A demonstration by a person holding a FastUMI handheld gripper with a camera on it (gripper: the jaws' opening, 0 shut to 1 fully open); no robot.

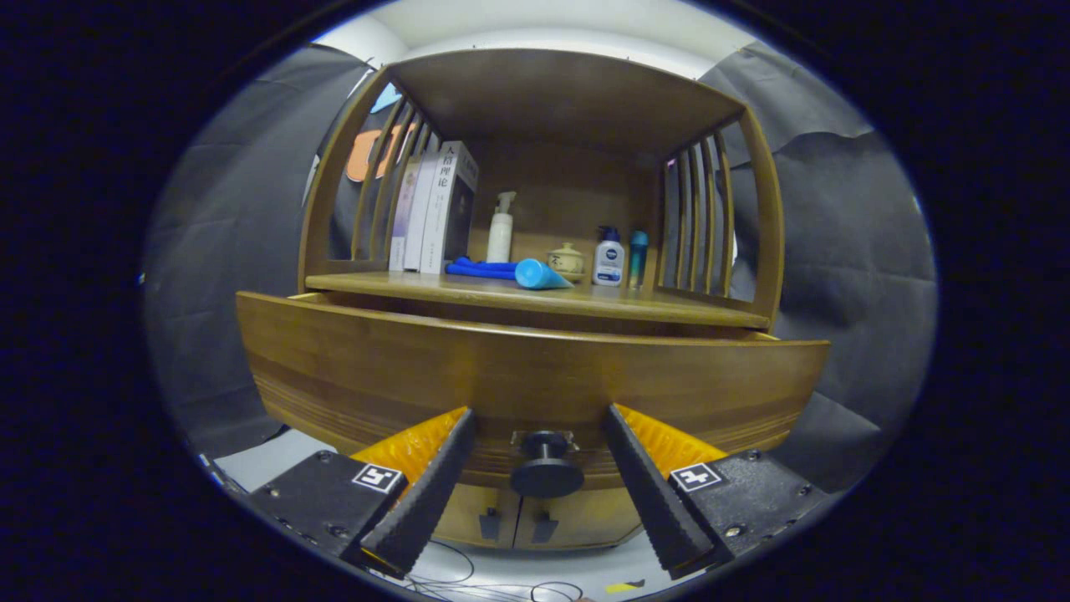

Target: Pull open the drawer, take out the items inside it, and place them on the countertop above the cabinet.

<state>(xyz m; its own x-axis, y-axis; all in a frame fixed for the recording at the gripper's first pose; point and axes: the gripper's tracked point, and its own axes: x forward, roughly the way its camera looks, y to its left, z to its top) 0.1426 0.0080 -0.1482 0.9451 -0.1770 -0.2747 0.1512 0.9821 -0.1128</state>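
Note:
The wooden drawer front (pixel 518 368) of the cabinet stands pulled out a little toward me, its inside hidden behind the front panel. Its dark round knob (pixel 547 473) sits between my two fingers, with a gap on each side. My gripper (pixel 539 426) is open around the knob and touches nothing. Above the drawer lies the countertop (pixel 669 308), a wooden shelf board. On it rest a blue tube (pixel 539 274) lying on its side and a blue cloth-like item (pixel 481 269) next to it.
On the countertop stand several books (pixel 435 209) at the left, a white pump bottle (pixel 500 230), a small lidded jar (pixel 566 257), a white-and-blue bottle (pixel 608 257) and a teal bottle (pixel 639 257). Slatted side rails flank the shelf. Two lower cabinet doors (pixel 518 522) and floor cables (pixel 501 589) lie below.

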